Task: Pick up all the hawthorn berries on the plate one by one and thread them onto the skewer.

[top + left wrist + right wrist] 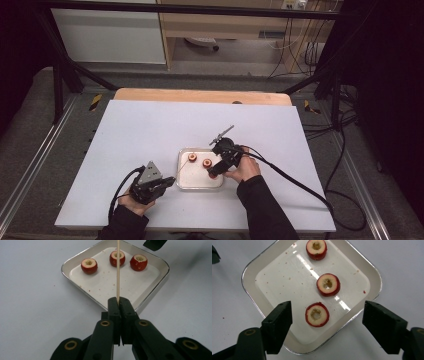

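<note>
A square white tray [247, 272] holds three red cored fruits. My right gripper [327, 312] hangs over the tray's near corner, open, with the nearest fruit [317, 314] between its jaws and clear of both pads. The middle fruit [328, 284] and the far fruit [316, 248] lie beyond it. My left gripper [119, 302] is shut on a thin wooden skewer [118, 270], which points over the tray [65, 267] toward the middle fruit [113, 260]. In the high view the left gripper [170, 181] sits left of the tray [200, 186] and the right gripper [216, 169] at its right side.
The tray rests on a white board [150, 130] laid over a wooden table [200, 95]. Crumbs dot the tray's floor. A black cable [300, 185] trails from the right gripper off to the right. Dark frame posts [57, 80] stand at the far corners.
</note>
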A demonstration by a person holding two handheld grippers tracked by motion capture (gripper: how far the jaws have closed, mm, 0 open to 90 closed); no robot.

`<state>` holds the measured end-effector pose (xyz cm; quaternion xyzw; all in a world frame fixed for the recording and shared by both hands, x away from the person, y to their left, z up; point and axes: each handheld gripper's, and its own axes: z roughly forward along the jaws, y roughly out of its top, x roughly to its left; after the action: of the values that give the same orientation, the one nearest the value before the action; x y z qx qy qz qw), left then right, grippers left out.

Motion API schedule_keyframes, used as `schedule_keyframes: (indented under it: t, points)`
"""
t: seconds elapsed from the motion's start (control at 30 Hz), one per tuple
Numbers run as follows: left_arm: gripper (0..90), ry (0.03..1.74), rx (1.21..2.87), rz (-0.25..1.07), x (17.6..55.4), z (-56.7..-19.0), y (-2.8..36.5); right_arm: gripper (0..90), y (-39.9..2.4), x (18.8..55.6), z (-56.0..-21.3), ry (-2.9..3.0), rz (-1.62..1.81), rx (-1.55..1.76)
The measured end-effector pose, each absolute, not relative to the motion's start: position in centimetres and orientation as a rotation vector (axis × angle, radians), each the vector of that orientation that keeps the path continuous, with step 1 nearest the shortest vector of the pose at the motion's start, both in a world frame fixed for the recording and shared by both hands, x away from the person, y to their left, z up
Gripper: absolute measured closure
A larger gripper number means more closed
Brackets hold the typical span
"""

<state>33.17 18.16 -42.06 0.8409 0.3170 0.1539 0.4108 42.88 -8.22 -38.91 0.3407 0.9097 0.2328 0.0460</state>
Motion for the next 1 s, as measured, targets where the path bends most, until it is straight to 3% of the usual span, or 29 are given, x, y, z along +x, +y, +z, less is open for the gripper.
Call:
schedule_keyframes:
  t: [0.3,1.0]
  points:
    - [88.2,0.801,2.122,0.383,33.3,-42.1,18.1,44.1,-7.4,43.4,-40.4,2.864,0.634,1.061]
    - [88.2,0.800,2.134,0.377,33.3,-42.2,18.0,59.7,-7.0,44.1,-41.6,2.907,0.614,1.180]
